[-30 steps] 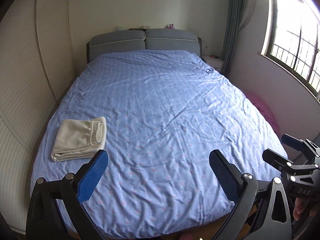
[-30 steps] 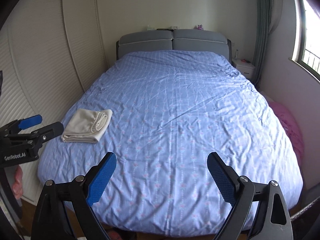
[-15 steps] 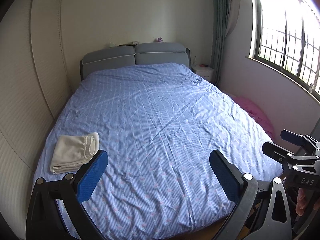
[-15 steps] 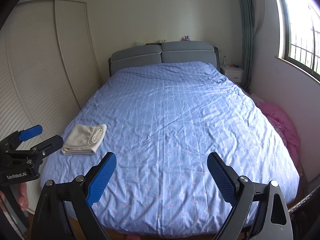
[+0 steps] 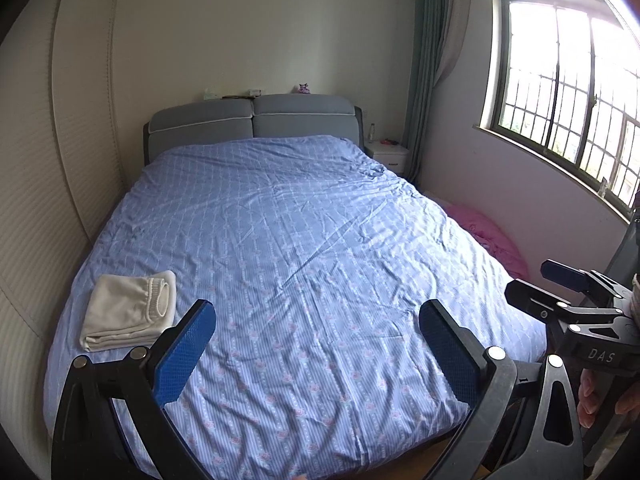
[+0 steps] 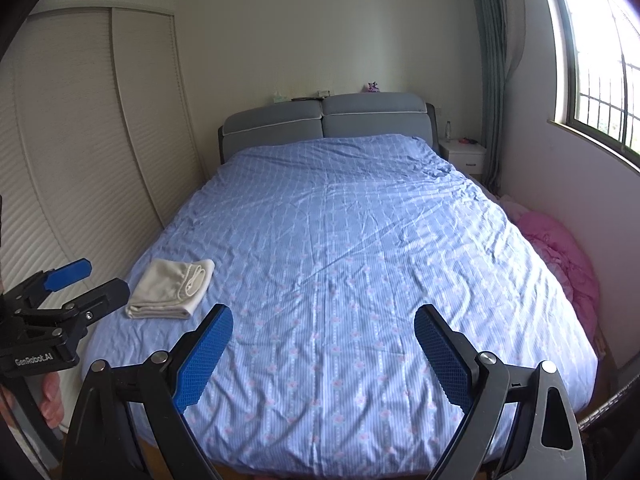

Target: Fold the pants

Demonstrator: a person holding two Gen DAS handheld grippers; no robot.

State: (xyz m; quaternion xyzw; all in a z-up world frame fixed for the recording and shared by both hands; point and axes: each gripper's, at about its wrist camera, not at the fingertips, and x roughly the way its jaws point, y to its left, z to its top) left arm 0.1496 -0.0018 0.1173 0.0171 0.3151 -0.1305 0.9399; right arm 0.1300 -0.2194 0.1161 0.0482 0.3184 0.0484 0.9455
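Both tools, left (image 5: 316, 354) and right (image 6: 322, 354), spread apart, empty. Cream folded cotton pants (image 5: 130, 312) near blue patterned bed (image 5: 304, 240) edge; careless nudge could unfold them.

Both wrist cameras: beyond the foot edge of the bed (image 5: 320, 240), facing the headboard (image 6: 324, 120); whole bed shared, viewed from afar.
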